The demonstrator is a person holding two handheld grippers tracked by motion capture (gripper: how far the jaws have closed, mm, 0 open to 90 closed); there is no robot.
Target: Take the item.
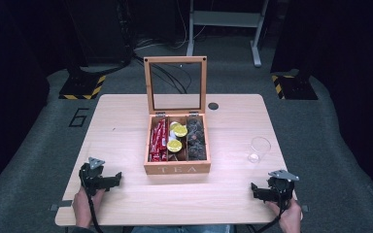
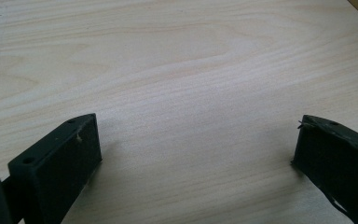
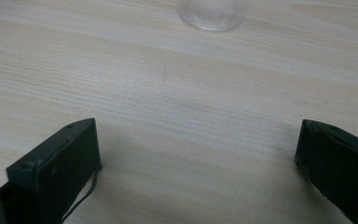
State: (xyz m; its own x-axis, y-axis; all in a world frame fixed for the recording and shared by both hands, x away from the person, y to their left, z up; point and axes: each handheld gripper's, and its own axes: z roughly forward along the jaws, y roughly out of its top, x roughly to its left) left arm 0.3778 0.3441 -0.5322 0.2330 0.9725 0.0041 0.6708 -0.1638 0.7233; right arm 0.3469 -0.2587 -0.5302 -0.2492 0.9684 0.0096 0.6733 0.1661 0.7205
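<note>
**Tea box open, glass empty, nothing picked up yet**

Tea box (image 1: 177, 145) stands in the middle of the surface (image 1: 126, 121) with its glass lid upright at the back. It has three compartments: red sachets (image 1: 159, 141) on the left, yellow-topped capsules (image 1: 176, 137) in the middle, dark packets (image 1: 196, 138) on the right. All of them look full and in order. The glass (image 1: 259, 149) stands to the right of the box, well apart from it, upright and, as far as I can see, empty.

The left tongs (image 1: 117, 178) and the right tongs (image 1: 254, 189) both rest low at the near edge, one at each side, well apart from the box. Both have their jaws spread wide and carry nothing; in each gripper view there is bare wood between the jaws. The right gripper view shows the base of the glass ahead. So I judge the work is at its very start: the box is already open, but no item is taken out, and the reach, the grasp and the placing are all left.

The surface is pale wood with a small dark round hole (image 1: 213, 106) near the far edge. Around it lies grey carpet, with a "6" (image 1: 79, 117) marked on the floor, yellow-black striped bases (image 1: 83, 87) at both sides and a grey frame (image 1: 226, 22) behind. The room is dark.
</note>
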